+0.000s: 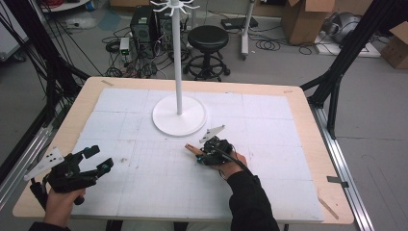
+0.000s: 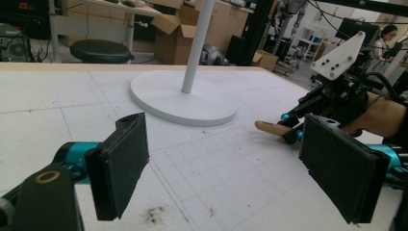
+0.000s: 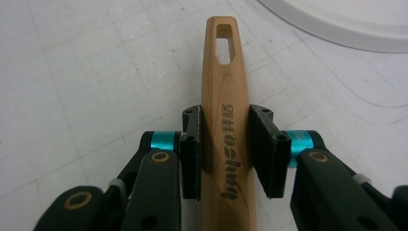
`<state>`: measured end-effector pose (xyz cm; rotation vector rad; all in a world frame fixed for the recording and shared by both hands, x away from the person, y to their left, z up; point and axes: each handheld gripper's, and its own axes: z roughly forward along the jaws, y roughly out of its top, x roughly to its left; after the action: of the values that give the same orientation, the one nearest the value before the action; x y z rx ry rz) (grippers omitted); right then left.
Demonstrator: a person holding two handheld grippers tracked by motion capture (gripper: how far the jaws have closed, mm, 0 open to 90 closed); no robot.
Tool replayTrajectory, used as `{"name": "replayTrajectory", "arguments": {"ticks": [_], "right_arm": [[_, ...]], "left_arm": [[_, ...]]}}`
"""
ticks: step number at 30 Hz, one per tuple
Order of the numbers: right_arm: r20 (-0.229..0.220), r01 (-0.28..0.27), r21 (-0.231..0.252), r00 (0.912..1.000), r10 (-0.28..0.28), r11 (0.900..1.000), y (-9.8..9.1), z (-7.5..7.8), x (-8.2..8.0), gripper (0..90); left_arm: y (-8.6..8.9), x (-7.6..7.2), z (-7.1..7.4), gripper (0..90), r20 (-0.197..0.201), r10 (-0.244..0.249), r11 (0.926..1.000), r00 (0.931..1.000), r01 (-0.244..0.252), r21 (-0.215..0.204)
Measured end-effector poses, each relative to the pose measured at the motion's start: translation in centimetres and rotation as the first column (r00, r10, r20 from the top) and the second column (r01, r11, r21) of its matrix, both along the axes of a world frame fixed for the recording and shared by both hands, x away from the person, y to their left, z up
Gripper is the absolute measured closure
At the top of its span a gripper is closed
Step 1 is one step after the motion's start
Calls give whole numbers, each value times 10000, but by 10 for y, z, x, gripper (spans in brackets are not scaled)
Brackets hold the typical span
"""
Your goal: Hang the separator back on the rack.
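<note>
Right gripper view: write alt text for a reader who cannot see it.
The right gripper has its two black jaws closed on a wooden handle lying on the white gridded table mat. The handle has a slot near its far end and dark lettering. A white round stand base sits at the upper right.

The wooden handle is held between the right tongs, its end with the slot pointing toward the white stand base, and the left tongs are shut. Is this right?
Not entirely. The left tongs are open, their pads wide apart with nothing between them, as the left gripper view shows. The rest holds: the right tongs are closed on the wooden handle, slot end toward the white stand base.
</note>
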<state>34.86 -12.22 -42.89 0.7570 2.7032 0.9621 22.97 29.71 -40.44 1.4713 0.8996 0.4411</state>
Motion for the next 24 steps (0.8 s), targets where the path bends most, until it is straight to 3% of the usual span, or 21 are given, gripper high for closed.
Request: {"name": "replayTrajectory", "arguments": {"ticks": [2,3,9,13,14,15,18,19,22,24], "right_arm": [[71,-19,163,10000,18,9999,-1,2,0,668],[61,76,571,9999,-80,9983,-4,8,-2,668],[380,198,1776,9989,-270,9839,-16,27,-13,668],[625,131,2769,9975,-316,9608,-28,40,-23,668],[625,131,2769,9975,-316,9608,-28,40,-23,668],[752,108,3281,9965,-375,9446,-34,46,-30,668],[924,50,3463,9949,-394,9381,-39,49,-37,668],[991,-43,3727,9945,-352,9280,-42,52,-44,668],[1091,-178,3903,9937,-270,9205,-45,55,-51,668],[1243,-414,4249,9922,-130,9043,-47,58,-63,667]], "left_arm": [[0,0,0,181,0,-2,10000,10000,2,4],[0,0,0,181,0,-1,10000,10000,1,-13],[0,-1,0,181,8,-14,10000,10000,14,-21],[-1,-1,0,182,9,-73,10000,10000,73,35],[-1,-1,0,185,9,-73,10000,10000,73,35],[-1,-1,0,185,1,-99,9999,10000,99,31],[-2,-1,1,185,17,-115,9999,9999,115,10],[-3,-1,1,189,-91,-324,9994,9994,323,-81],[-6,-1,3,204,-68,-642,9978,9979,641,-146],[-10,-2,5,195,-30,-653,9975,9979,652,-272]]}}
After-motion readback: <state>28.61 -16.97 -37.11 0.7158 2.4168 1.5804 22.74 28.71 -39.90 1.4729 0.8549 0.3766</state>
